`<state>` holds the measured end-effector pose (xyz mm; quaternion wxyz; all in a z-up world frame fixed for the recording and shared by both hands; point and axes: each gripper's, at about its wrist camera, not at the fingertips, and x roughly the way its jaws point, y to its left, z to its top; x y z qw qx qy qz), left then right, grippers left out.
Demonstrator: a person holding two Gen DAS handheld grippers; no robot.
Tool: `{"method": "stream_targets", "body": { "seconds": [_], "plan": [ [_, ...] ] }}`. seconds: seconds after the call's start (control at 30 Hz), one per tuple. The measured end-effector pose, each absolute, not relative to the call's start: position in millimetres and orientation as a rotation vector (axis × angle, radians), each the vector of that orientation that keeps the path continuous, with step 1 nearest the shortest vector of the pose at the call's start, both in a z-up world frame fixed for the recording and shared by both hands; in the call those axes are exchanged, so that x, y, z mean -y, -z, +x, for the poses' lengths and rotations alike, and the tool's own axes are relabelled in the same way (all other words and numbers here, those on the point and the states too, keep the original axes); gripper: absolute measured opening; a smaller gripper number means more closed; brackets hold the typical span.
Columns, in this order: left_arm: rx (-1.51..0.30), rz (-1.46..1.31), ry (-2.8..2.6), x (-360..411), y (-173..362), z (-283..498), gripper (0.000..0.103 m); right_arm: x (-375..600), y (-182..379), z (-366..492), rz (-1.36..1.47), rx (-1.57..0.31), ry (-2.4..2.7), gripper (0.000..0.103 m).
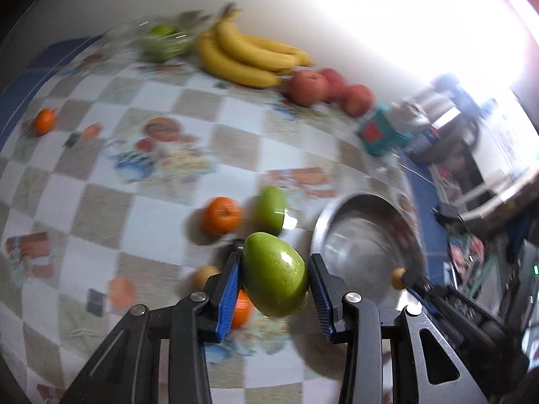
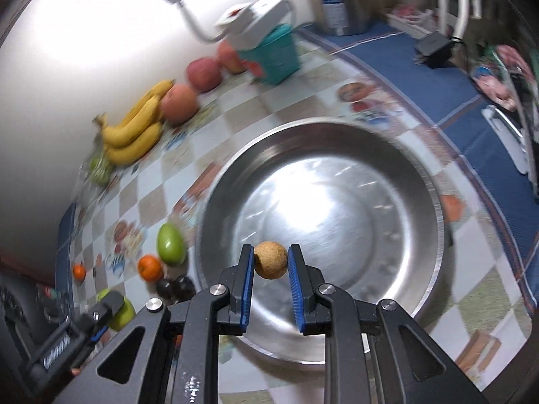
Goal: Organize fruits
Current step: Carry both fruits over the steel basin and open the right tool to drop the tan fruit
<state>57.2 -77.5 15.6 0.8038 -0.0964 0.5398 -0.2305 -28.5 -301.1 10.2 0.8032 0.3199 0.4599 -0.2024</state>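
1. Looking along the left wrist view: the left gripper (image 1: 274,281) pinches a green mango (image 1: 274,277) between its blue pads, raised over the checked tablecloth (image 1: 101,208). Partly hidden behind it lie a second green mango (image 1: 270,209), an orange (image 1: 223,214), another orange (image 1: 242,308) cut off by the left pad, and a small tan fruit (image 1: 203,275). Bananas (image 1: 246,55) and red apples (image 1: 328,89) line the table's far edge by the wall; a green shape (image 1: 161,42) beside them is too blurred to name. The steel bowl (image 1: 337,215) sits at the right edge.

2. Right wrist view: the right gripper (image 2: 271,262) is narrowed onto a small brown round fruit (image 2: 271,260) — held above the near side of the steel bowl (image 2: 434,208). Two dark round things (image 2: 175,288) left of the bowl are hard to identify. The left gripper (image 2: 101,313) shows only partly, masking its mango (image 2: 123,314).
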Motion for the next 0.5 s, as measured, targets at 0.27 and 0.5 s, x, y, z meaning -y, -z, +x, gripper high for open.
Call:
{"method": "stream_targets", "body": {
  "seconds": [0.27,0.5],
  "plan": [
    [-1.086,-0.081,0.727,139.7,-26.2,21.8,0.042,332.7,-15.1,-49.8,0.739,-0.937,0.518,0.021],
    [-1.070,-0.020,0.774,170.1,-15.2,14.0,0.042,345.9,-13.9,-57.1,0.758,-0.925,0.551,0.021]
  ]
}}
